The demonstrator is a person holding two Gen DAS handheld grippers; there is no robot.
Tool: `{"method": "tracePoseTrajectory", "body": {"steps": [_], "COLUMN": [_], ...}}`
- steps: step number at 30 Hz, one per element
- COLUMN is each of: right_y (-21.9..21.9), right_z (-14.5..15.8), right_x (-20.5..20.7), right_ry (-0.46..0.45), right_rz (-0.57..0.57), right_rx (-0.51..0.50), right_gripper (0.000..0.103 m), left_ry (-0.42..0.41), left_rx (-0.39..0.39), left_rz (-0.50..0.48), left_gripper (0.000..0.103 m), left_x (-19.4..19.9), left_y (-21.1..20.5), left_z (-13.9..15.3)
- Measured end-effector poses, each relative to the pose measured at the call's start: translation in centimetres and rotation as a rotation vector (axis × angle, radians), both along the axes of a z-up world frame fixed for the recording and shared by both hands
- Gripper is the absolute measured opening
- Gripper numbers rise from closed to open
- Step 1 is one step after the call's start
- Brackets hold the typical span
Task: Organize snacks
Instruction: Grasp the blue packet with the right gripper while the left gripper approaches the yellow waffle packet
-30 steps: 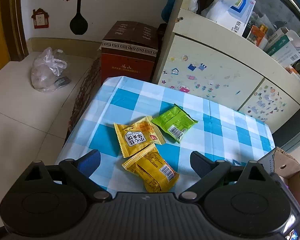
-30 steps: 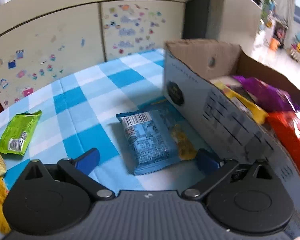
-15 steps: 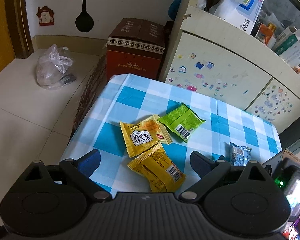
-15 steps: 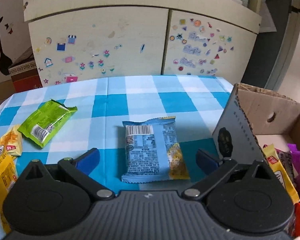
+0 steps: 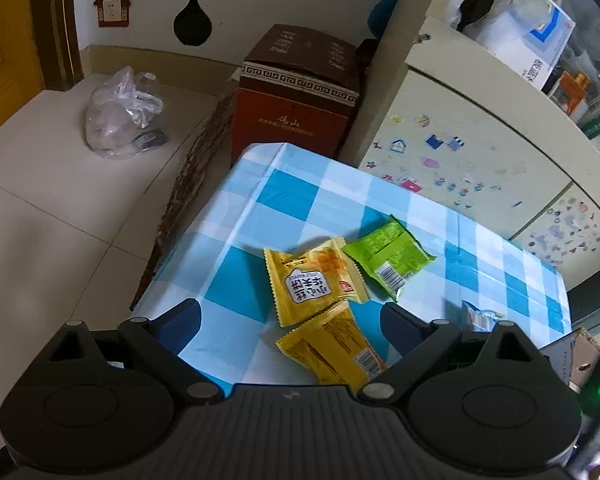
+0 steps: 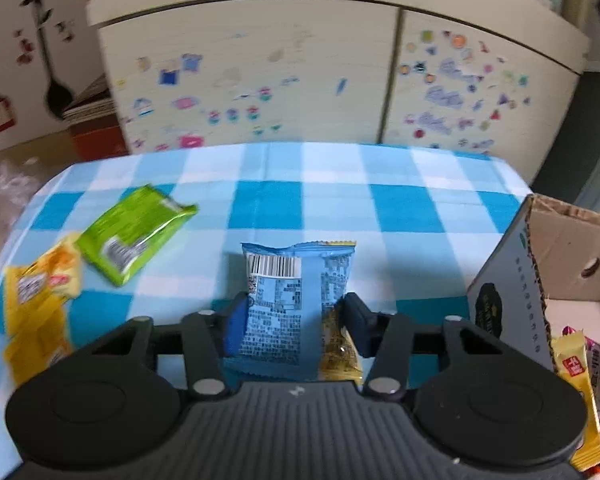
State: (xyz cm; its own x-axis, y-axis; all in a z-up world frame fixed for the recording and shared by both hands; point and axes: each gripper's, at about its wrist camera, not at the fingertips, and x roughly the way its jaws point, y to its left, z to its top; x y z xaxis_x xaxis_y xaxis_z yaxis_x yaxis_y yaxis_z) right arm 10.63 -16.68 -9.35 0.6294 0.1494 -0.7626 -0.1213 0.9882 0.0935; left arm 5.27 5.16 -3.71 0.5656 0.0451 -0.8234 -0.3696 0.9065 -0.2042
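My right gripper (image 6: pixel 294 320) is shut on a blue snack packet (image 6: pixel 296 300), which stands between the fingers above the blue checked tablecloth (image 6: pixel 340 208). The packet's top also shows in the left wrist view (image 5: pixel 478 316). A green packet (image 6: pixel 134 234) and two yellow packets (image 6: pixel 40 280) lie at the left. My left gripper (image 5: pixel 292 322) is open and empty, just above the two yellow packets (image 5: pixel 314 280) (image 5: pixel 336 350), with the green packet (image 5: pixel 388 258) beyond them. A cardboard box (image 6: pixel 556 264) holding several snacks stands at the right.
A cream cabinet with stickers (image 6: pixel 320 76) stands behind the table. A red-brown carton (image 5: pixel 296 92) and a plastic bag (image 5: pixel 120 114) sit on the floor past the table's far left edge. The other gripper's body (image 5: pixel 598 396) shows at the right.
My right gripper has closed on the blue packet and lifted it upright. My left gripper has drifted a little, still open over the yellow packets.
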Motion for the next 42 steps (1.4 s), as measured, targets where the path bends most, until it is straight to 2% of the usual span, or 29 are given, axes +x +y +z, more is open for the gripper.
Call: {"method": "tracePoseTrajectory", "body": {"steps": [5,8,13,17,23,26,29,34,42], "right_y": [-1.8,-2.4,-3.5,-4.3,-5.3,-5.3,-5.0,-4.5,-4.5], "right_z": [1.9,3.6,5.8,5.6,4.9,4.9,4.6,4.4,4.7], "right_x": [-2.1,-3.4,-5.7,-6.5,-5.4,-5.3,-5.2,-5.1,-5.1], "right_ry": [0.043,0.068,0.043,0.027,0.075,0.068,0.084,0.092,0.088], "right_rz": [0.041,0.042,0.042,0.010,-0.050,-0.057,-0.057,-0.046,-0.036], "right_rx": [0.066,0.072,0.167,0.218,0.288,0.284,0.285,0.273,0.282], "right_gripper": [0.050,0.050,0.050,0.050,0.050,0.050,0.050,0.050,0.050], "left_ry": [0.022,0.057,0.063,0.080,0.114,0.128,0.136,0.180,0.165], "left_rx": [0.000,-0.005,-0.039,-0.063,-0.062,-0.042,-0.023,0.116,0.122], "left_rz": [0.008,-0.042,-0.029,0.010,0.067,0.076,0.079,0.002,0.025], "left_gripper": [0.099,0.099,0.099,0.099,0.099,0.099,0.103,0.103,0.103], "left_x": [0.5,0.6,0.7,1.1,2.2,2.7,3.1,3.0,2.5], "left_y": [0.1,-1.2,-2.1,-2.4,-2.8,-3.2,-3.6,-5.4,-5.6], "left_z": [-1.1,-2.4,-3.7,-4.5,-5.8,-6.3,-6.9,-7.5,-7.6]}}
